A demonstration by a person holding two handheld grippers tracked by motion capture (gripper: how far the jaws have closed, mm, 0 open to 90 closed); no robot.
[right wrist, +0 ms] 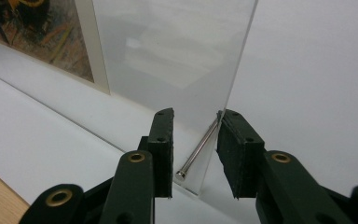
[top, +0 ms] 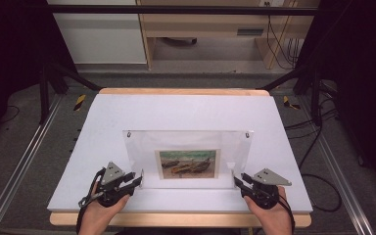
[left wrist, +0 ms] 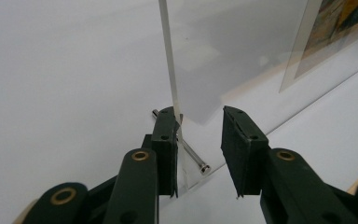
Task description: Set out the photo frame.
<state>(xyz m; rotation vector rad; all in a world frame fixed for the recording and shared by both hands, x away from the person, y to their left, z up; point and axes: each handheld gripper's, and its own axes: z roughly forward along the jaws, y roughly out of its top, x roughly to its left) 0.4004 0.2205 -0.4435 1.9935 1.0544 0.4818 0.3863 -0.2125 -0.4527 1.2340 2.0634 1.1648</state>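
A clear acrylic picture frame (top: pixel 186 144) stands upright near the middle of the white table (top: pixel 176 110), with a painting of boats (top: pixel 188 164) inside it. My left gripper (top: pixel 138 178) is at its lower left corner. In the left gripper view the gripper (left wrist: pixel 198 140) straddles the panel edge (left wrist: pixel 170 60) and a steel pin (left wrist: pixel 192 157); one pad touches the edge and the other stands clear. My right gripper (top: pixel 238 180) is at the lower right corner. In the right gripper view the gripper (right wrist: pixel 196 140) straddles that corner and its pin (right wrist: pixel 198 148) the same way.
The table's wooden rim (top: pixel 176 219) runs along the near edge under both hands. Metal rails (top: pixel 24 161) flank the table on the floor. Cables (top: pixel 318 147) lie on the floor at the right, and a wooden cabinet (top: pixel 210 29) stands behind.
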